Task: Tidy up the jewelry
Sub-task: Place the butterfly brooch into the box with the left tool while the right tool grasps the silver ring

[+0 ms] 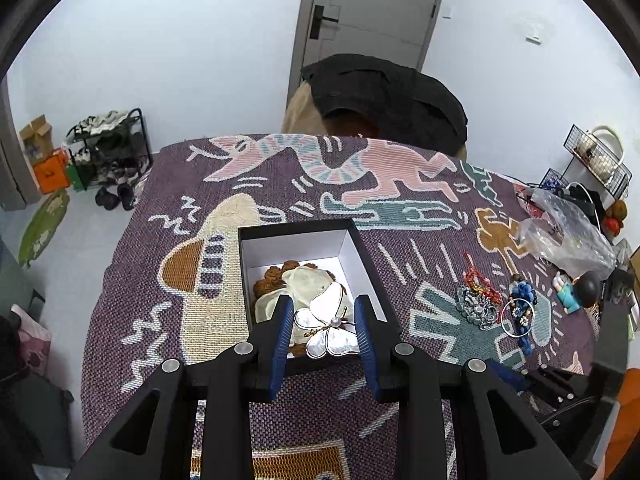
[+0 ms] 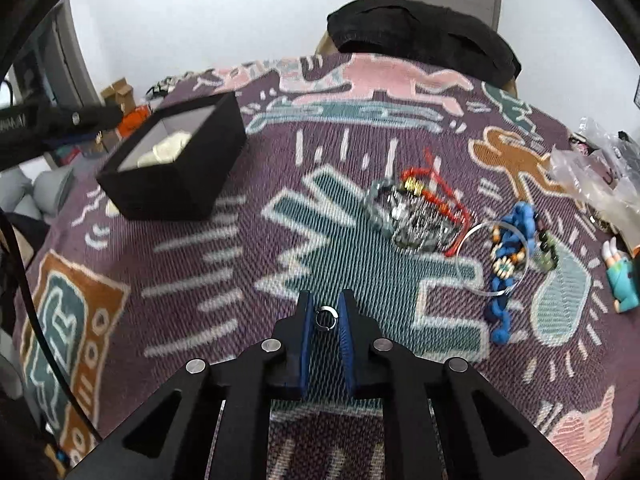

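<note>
Pinching a small ring, the right claw must carry it to the box; left claw hovers spread around a butterfly brooch.

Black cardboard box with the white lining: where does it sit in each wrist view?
Left wrist: black cardboard box at centre, just beyond the left gripper.
Right wrist: upper left, far from the right gripper.
Shared landmark: red cord bracelet.

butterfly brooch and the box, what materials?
Butterfly brooch: wings look like mother-of-pearl or a pearly shell imitation, given the iridescent white sheen; thin gold-toned metal edging. Box: likely rigid cardboard, matte black outside, plain white inside with crisp folded corners.
</note>
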